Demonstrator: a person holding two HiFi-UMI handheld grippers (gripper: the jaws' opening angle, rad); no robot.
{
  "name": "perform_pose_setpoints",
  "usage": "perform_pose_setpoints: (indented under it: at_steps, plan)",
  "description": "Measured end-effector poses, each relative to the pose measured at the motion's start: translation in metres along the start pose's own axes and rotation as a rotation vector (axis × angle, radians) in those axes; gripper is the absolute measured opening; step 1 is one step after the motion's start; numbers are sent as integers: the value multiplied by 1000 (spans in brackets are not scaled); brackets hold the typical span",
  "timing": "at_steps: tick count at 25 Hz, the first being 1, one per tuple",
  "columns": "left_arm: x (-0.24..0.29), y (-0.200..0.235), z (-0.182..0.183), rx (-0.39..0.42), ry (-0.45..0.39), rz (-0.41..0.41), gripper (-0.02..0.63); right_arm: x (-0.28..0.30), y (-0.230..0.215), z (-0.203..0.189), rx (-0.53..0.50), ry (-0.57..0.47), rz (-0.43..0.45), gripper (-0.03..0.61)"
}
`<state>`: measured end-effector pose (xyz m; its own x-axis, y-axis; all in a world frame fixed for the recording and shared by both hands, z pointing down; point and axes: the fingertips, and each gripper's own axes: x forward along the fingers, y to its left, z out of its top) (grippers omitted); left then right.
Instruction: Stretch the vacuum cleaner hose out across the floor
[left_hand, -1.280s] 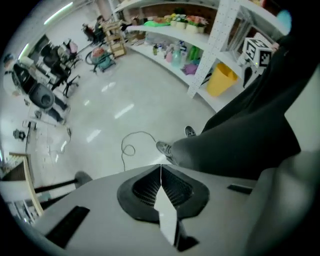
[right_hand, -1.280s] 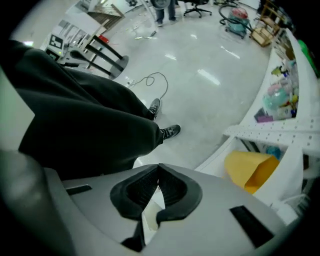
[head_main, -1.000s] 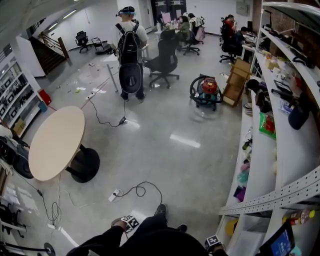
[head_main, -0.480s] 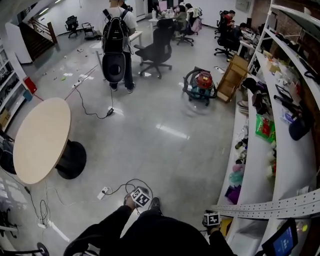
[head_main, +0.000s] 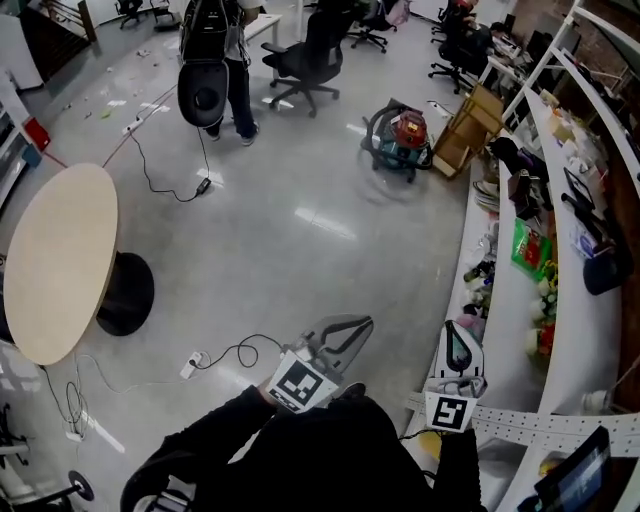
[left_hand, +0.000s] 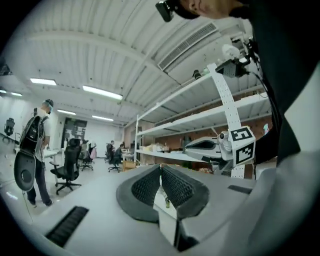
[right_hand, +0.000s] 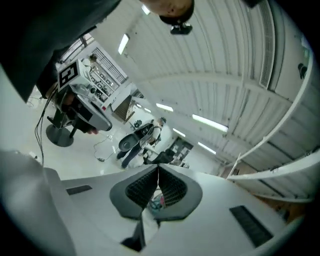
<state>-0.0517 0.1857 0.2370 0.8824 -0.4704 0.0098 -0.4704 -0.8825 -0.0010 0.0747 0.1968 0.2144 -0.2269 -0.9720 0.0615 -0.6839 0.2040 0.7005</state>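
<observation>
Far right: vacuum cleaner (head_main: 403, 140), hose (head_main: 371, 128) coiled.
Left gripper (head_main: 349, 325), right gripper (head_main: 457, 334): fingers clenched, empty; approach, then grasp hose end.

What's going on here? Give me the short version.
A person holds a two-jaw gripper in each hand, raised in front of the body. The left gripper and the right gripper are both shut and hold nothing. The vacuum cleaner stands across the floor near the shelves, its hose looped around it and not yet stretched out. Neither gripper is near it. Another person with a backpack stands farther off by the office chairs.
</observation>
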Motion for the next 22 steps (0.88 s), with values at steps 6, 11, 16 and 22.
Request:
perform_pose_setpoints:
  at_steps: [6,11,16,22]
  plan:
    - [18,45,6,106,23,76,21,34,-145,-63,182,-10,-246,14]
    - [55,90,33,169,-7,197,21,64,-239,-112,565,-156,-327,14]
    - [132,122,51,18,-36,259,21,135,-259,-99,663,-335,-150,14]
    - [210,133,56,36,-51,292,21,210,-217,-105,659,-329,139,14]
